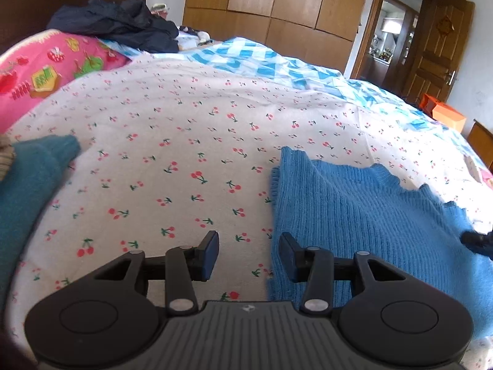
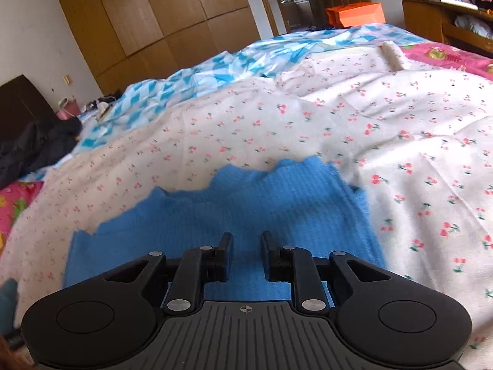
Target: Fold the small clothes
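Observation:
A bright blue ribbed knit garment [image 1: 363, 215] lies flat on the cherry-print blanket [image 1: 185, 141]. My left gripper [image 1: 249, 254] is open and empty, hovering over the garment's left edge. In the right wrist view the same blue garment [image 2: 262, 203] lies under my right gripper [image 2: 246, 252], which is open with a narrower gap and holds nothing. A tip of the right gripper [image 1: 477, 240] shows at the right edge of the left wrist view.
A teal knit garment [image 1: 27, 185] lies at the left. A pink pillow [image 1: 46, 71] and dark clothes [image 1: 120, 24] sit at the bed's head. A blue checked sheet [image 1: 277, 64] lies beyond the blanket. Wooden wardrobes [image 1: 277, 3] and an orange box [image 2: 354, 14] stand behind.

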